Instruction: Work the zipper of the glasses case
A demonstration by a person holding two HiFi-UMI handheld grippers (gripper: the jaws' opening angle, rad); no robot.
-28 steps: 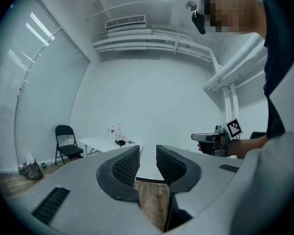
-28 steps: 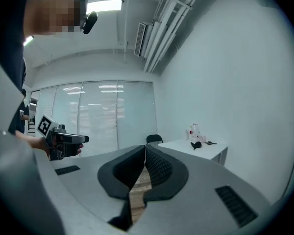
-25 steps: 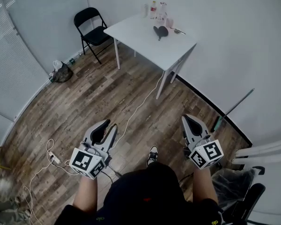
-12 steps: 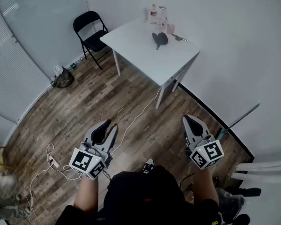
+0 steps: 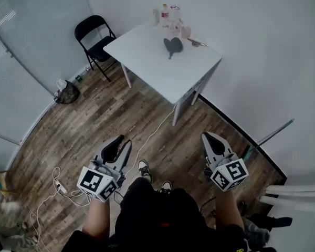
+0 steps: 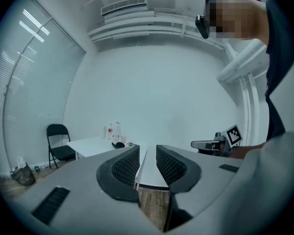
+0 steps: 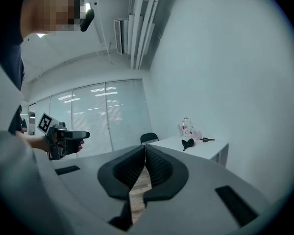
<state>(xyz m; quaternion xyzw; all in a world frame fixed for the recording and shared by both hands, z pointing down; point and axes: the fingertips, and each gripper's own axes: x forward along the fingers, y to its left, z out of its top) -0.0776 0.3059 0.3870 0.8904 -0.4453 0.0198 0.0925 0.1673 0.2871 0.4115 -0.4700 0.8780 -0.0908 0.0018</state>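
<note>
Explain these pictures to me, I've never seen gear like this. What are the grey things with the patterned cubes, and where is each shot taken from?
A person carries two hand-held two-jaw grippers; the patterned cubes are part of them. One picture comes from a camera on the person's head, looking down at the left gripper, the right gripper and the wooden floor. The other two come from cameras riding on the grippers, looking along their jaws. Both grippers are shut and empty. Farther off stands a white table with a dark glasses case, some bottles and a small item too small to name. A black chair stands beside it.
</note>
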